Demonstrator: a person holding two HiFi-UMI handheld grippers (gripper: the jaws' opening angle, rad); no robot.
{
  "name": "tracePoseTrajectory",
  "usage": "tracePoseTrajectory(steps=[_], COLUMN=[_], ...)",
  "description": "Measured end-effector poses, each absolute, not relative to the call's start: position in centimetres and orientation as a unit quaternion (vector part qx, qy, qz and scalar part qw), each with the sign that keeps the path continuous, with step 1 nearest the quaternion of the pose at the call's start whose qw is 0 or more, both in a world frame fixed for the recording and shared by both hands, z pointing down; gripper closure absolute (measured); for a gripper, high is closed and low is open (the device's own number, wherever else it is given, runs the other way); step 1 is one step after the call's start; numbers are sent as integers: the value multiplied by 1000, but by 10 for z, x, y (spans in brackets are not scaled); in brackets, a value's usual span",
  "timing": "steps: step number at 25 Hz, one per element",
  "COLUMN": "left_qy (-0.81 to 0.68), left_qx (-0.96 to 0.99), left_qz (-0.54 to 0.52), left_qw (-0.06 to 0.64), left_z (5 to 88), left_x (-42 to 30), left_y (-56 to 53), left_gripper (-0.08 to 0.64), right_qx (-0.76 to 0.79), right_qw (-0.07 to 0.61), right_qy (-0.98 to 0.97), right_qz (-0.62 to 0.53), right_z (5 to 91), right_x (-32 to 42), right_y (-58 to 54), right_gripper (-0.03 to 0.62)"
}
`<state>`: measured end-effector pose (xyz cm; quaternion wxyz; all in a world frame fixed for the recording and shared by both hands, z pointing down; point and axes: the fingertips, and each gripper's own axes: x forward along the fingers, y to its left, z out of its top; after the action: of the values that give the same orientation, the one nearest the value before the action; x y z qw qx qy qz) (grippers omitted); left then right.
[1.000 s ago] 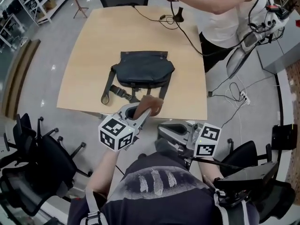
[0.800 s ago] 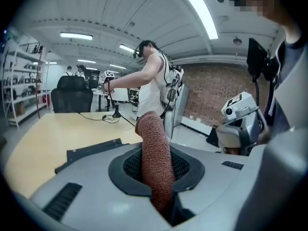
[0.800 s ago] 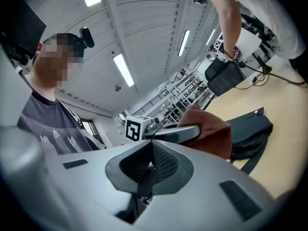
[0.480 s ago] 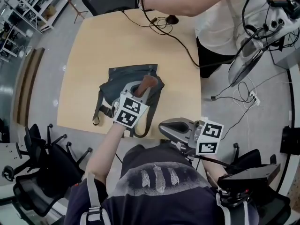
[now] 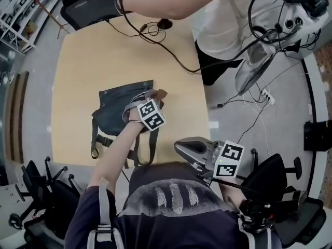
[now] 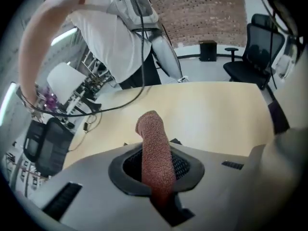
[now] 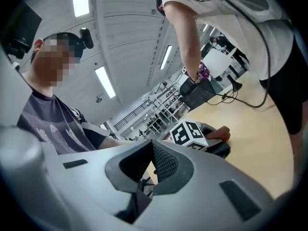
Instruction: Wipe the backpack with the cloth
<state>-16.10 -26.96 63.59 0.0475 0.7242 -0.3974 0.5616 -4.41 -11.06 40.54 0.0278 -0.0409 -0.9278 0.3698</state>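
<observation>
The room is an open workshop with a grey floor, and in the middle of the head view stands a light wooden table (image 5: 85, 56). On the table lies the dark backpack (image 5: 111, 112), flat, nearer to my side than to the far side. Its straps (image 5: 94, 143) reach the near edge of the table.

My left gripper (image 5: 154, 97) is stretched out over the right part of the backpack. Its jaws are clamped on the brown cloth (image 5: 160, 94). In the left gripper view the cloth stands up from between the two pads like a folded strip, and its free end bends over toward the table top. From the head view the cloth is at the right edge of the backpack, but I cannot tell whether it touches the fabric.

My right gripper (image 5: 180, 146) is held low, close to my body, off the near right corner of the table and well apart from the backpack. In the right gripper view its jaws are almost together and nothing is between them.

On the far side another person (image 5: 218, 14) stands and reaches an arm across the table. A black cable (image 5: 174, 50) runs over the far part of the table. Black office chairs (image 5: 44, 191) stand on the floor at my left.
</observation>
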Motion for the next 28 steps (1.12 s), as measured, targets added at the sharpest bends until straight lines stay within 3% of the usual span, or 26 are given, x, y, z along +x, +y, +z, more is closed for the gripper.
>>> tracePoseTrajectory(steps=[5, 10, 28], left_qy=[-384, -383, -539], left_qx=[769, 778, 676], left_qz=[492, 473, 436], left_qw=[141, 158, 251], left_z=[635, 625, 629], left_x=[-146, -167, -355], left_y=[-258, -235, -72], left_gripper=[505, 505, 505], right_qx=[-35, -69, -176], right_qw=[38, 59, 118], right_qy=[-926, -926, -907], right_qz=[374, 367, 363], right_z=[405, 398, 409], right_x=[-63, -98, -194], right_y=[-119, -108, -61], right_gripper=[591, 591, 591])
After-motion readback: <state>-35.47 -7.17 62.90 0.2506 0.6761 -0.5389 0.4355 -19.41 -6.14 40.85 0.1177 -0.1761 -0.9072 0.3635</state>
